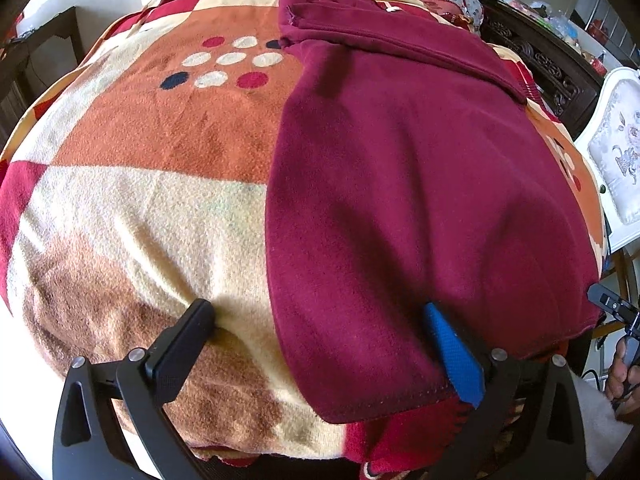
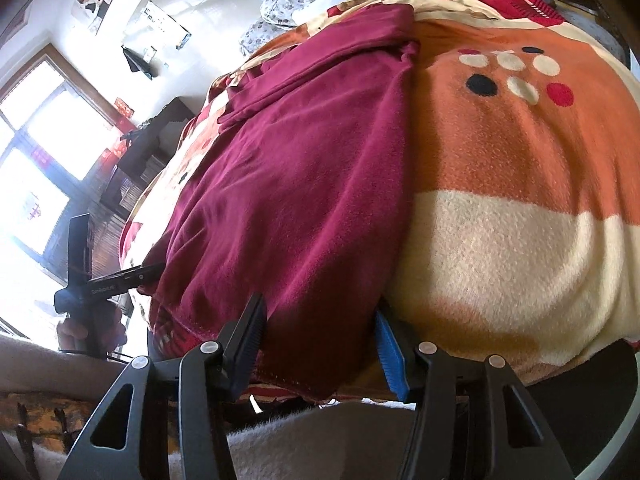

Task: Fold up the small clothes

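left gripper (image 1: 320, 344) jaws spread wide over the maroon garment (image 1: 400, 184) hem, gripping nothing. right gripper (image 2: 320, 344) jaws straddle the hem; grip unclear. a shallow pinch risks snagging the blanket (image 1: 140, 220).

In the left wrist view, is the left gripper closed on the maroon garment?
No. The left gripper stands wide open, its fingers merely straddling the maroon garment's near edge.
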`<state>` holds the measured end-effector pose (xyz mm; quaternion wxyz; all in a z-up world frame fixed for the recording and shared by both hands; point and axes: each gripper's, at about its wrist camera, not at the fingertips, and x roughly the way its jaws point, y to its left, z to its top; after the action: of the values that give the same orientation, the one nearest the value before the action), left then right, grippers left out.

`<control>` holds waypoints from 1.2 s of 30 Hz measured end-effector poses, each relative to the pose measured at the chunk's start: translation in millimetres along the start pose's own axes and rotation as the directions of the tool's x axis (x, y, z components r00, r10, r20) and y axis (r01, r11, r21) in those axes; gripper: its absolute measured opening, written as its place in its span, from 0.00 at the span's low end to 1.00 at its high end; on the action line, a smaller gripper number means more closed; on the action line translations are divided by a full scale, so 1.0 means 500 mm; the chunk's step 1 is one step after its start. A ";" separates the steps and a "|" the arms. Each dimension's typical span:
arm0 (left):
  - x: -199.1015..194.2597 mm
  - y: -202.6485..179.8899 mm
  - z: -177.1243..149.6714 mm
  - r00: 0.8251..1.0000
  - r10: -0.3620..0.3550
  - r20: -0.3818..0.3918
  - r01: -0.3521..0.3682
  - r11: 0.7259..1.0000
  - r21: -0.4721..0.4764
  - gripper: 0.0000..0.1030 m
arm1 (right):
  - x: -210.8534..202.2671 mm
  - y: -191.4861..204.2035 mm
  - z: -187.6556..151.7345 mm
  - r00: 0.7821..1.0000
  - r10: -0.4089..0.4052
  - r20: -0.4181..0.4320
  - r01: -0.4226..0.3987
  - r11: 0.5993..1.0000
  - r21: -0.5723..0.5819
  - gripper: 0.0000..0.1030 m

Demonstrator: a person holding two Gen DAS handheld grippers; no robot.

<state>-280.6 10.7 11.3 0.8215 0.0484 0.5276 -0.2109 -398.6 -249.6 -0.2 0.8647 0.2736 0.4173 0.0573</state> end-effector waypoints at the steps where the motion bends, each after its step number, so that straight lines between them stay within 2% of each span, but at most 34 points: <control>1: 0.001 0.000 0.001 1.000 -0.002 0.000 0.002 1.000 -0.001 1.00 | -0.002 0.000 -0.002 1.000 -0.005 0.002 0.005 1.000 -0.002 0.51; 2: 0.001 0.001 0.001 1.000 -0.005 0.001 0.005 1.000 -0.001 1.00 | -0.002 0.001 -0.002 1.000 -0.012 0.006 0.012 1.000 -0.007 0.43; 4: -0.001 0.001 0.000 1.000 -0.003 0.000 0.003 1.000 0.004 0.99 | -0.005 -0.002 -0.003 1.000 -0.010 0.009 0.010 1.000 -0.004 0.33; 6: -0.010 0.000 -0.005 1.000 -0.011 0.011 0.010 1.000 0.020 0.89 | -0.008 -0.005 -0.001 1.000 0.007 0.013 -0.007 1.000 0.008 0.28; 8: -0.022 -0.005 -0.009 0.999 -0.031 0.019 0.030 0.998 0.053 0.68 | -0.011 -0.005 0.002 1.000 0.021 0.015 -0.021 1.000 0.005 0.23; 9: -0.025 -0.007 -0.010 0.999 -0.047 0.017 0.046 0.997 0.063 0.62 | -0.012 -0.003 0.005 1.000 0.025 0.017 -0.025 1.000 0.002 0.22; 10: -0.029 -0.009 -0.009 0.998 -0.056 0.017 0.055 0.996 0.074 0.52 | -0.013 -0.002 0.006 0.999 0.029 0.018 -0.029 1.000 0.000 0.20; 11: -0.032 -0.009 -0.007 0.998 -0.063 0.017 0.062 0.995 0.081 0.36 | -0.015 0.001 0.009 0.999 0.037 0.020 -0.037 0.999 -0.002 0.18; 14: -0.044 0.006 0.008 0.990 -0.144 -0.007 0.144 0.988 0.046 0.16 | -0.033 0.012 0.029 0.995 0.083 0.048 -0.082 0.997 -0.011 0.17; 18: -0.069 0.014 0.033 0.981 -0.191 0.012 0.191 0.981 0.039 0.12 | -0.067 0.022 0.070 0.982 0.153 0.114 -0.151 0.988 -0.023 0.17; 23: -0.109 0.007 0.088 0.969 -0.237 0.067 0.233 0.970 0.063 0.11 | -0.091 0.042 0.133 0.962 0.187 0.197 -0.179 0.982 -0.060 0.15; 27: -0.132 0.001 0.168 0.965 -0.225 0.132 0.216 0.973 0.082 0.11 | -0.091 0.049 0.212 0.950 0.189 0.248 -0.173 0.981 -0.085 0.13; 28: -0.135 -0.002 0.187 0.966 -0.214 0.148 0.202 0.975 0.088 0.11 | -0.091 0.050 0.238 0.946 0.181 0.268 -0.163 0.983 -0.090 0.07; 30: -0.134 -0.008 0.234 0.964 -0.198 0.177 0.184 0.979 0.093 0.11 | -0.092 0.048 0.283 0.939 0.167 0.300 -0.147 0.985 -0.089 0.06; 33: -0.112 -0.017 0.305 0.965 -0.187 0.183 0.173 0.981 0.089 0.11 | -0.090 0.039 0.351 0.928 0.138 0.345 -0.116 0.990 -0.084 0.05; 36: -0.088 -0.028 0.350 0.968 -0.181 0.172 0.169 0.982 0.086 0.11 | -0.073 0.017 0.394 0.932 0.125 0.340 -0.116 0.992 -0.048 0.05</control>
<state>-153.7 -41.6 129.1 0.8416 0.0116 0.4459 -0.3046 -272.5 -338.0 128.3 0.9226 0.2926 0.2421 0.0674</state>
